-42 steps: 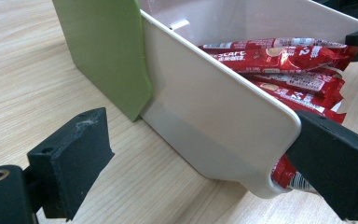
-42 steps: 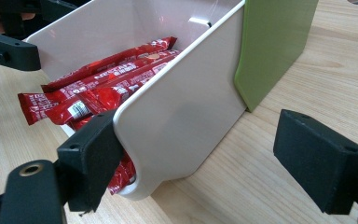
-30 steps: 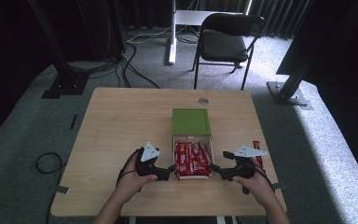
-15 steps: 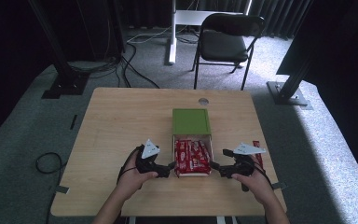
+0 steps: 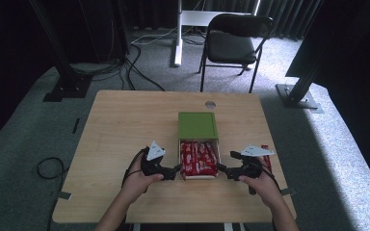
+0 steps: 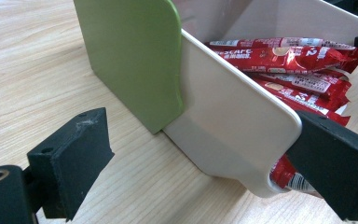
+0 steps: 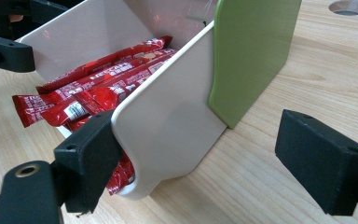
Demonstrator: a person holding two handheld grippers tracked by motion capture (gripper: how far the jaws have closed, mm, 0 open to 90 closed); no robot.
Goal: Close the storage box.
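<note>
Left gripper (image 5: 176, 171), spread wide, straddles the near left corner of the shallow cream plastic tray (image 6: 228, 126): one black pad sits inside the tray over the sachets, the other stands off on the outer side above bare wood, so nothing is pinched. Right gripper (image 5: 221, 169) mirrors it at the tray's near right corner, also unclenched; its inner pad (image 7: 91, 156) is just beside the wall among the wrappers, its outer pad well clear. Neither jaw pair has closed on the wall yet.

Flat red foil sachets (image 5: 198, 158) lie stacked lengthwise in the exposed part of the tray, between the two grippers. Farther from both, the matte green plastic sleeve-style cover (image 5: 197, 125) caps the far part of the tray; it slides along the walls, which is likely why both grippers come in from the open near end. Placing one gripper per corner looks meant to steady or pull the tray evenly so it doesn't twist against the cover.

Beyond the right gripper's outer side one loose red sachet (image 5: 266, 155) lies on the light wooden tabletop (image 5: 125, 125). A round grommet hole (image 7: 349, 6) sits past the cover. Tray rests flat on the table, near the person's edge.
</note>
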